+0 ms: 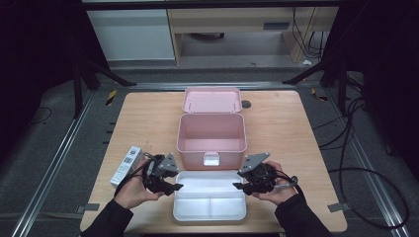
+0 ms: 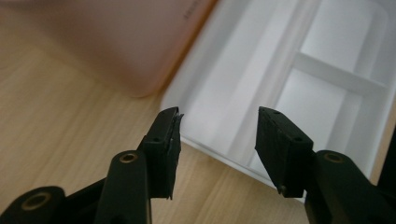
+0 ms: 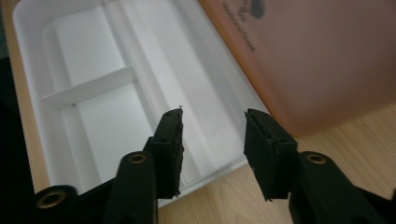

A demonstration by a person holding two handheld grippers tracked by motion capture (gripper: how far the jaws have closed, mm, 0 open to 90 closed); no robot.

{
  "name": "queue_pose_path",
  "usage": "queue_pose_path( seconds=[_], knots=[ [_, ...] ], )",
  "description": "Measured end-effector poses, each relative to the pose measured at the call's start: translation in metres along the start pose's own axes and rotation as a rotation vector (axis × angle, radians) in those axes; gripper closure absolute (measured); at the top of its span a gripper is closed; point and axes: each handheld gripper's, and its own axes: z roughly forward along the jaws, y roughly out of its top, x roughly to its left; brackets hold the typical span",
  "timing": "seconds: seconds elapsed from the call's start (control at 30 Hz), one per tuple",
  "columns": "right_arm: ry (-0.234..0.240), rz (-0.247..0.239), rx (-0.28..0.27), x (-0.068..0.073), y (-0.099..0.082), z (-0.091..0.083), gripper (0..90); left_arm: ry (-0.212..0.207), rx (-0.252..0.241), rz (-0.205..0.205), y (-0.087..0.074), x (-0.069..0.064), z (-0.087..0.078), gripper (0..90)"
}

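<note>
High view: pink box (image 1: 211, 138) open, nothing inside, lid (image 1: 212, 100) flipped back; white divided tray (image 1: 209, 196) right in front, on wooden table (image 1: 148, 118). Small carton (image 1: 126, 165) far left.

Left gripper view: left gripper (image 2: 219, 126) spread over tray's edge, gripping nothing.

Right gripper view: right gripper (image 3: 212, 126) likewise; box lettering too blurry.

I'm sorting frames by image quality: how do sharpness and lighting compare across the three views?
High view: table evenly lit, surroundings dark, pink box and white tray reasonably sharp. Left gripper view: left gripper jaws crisp, the box corner behind them soft and blurred, the tray bright. Right gripper view: right gripper jaws sharp, the print on the box blurred, the tray near overexposed.
</note>
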Motion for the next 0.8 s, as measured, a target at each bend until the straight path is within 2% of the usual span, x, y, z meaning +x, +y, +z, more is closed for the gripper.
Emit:
queue_pose_path(
  seconds=[0.03,0.13,0.2,0.23,0.27,0.37,0.4,0.53,0.6,0.73,0.8],
  knots=[
    [-0.014,0.010,-0.009,-0.001,-0.002,-0.002,54.6,0.028,-0.033,-0.044,-0.001,0.003,-0.005,47.8],
    [-0.071,0.072,-0.030,-0.009,-0.011,-0.010,48.0,0.096,-0.091,-0.117,-0.004,0.011,-0.018,38.9],
    [-0.106,0.114,-0.035,-0.016,-0.016,-0.014,46.0,0.136,-0.132,-0.170,-0.006,0.018,-0.028,37.6],
    [-0.126,0.126,-0.037,-0.018,-0.018,-0.015,44.7,0.166,-0.148,-0.210,-0.008,0.022,-0.034,36.3],
    [-0.158,0.145,-0.041,-0.023,-0.021,-0.018,43.1,0.184,-0.161,-0.230,-0.009,0.025,-0.038,35.3],
    [-0.215,0.214,-0.065,-0.031,-0.029,-0.023,39.8,0.282,-0.209,-0.301,-0.019,0.034,-0.058,32.0],
    [-0.232,0.245,-0.078,-0.035,-0.032,-0.025,38.4,0.298,-0.214,-0.311,-0.022,0.035,-0.061,31.1],
    [-0.282,0.313,-0.097,-0.045,-0.040,-0.028,36.2,0.343,-0.227,-0.368,-0.040,0.046,-0.076,27.7],
    [-0.313,0.344,-0.105,-0.050,-0.044,-0.029,34.9,0.373,-0.212,-0.388,-0.051,0.053,-0.081,26.5],
    [-0.335,0.371,-0.104,-0.055,-0.049,-0.028,34.0,0.386,-0.195,-0.470,-0.070,0.067,-0.086,24.4],
    [-0.342,0.373,-0.097,-0.056,-0.050,-0.027,34.0,0.368,-0.187,-0.500,-0.077,0.073,-0.084,23.5]
  ],
)
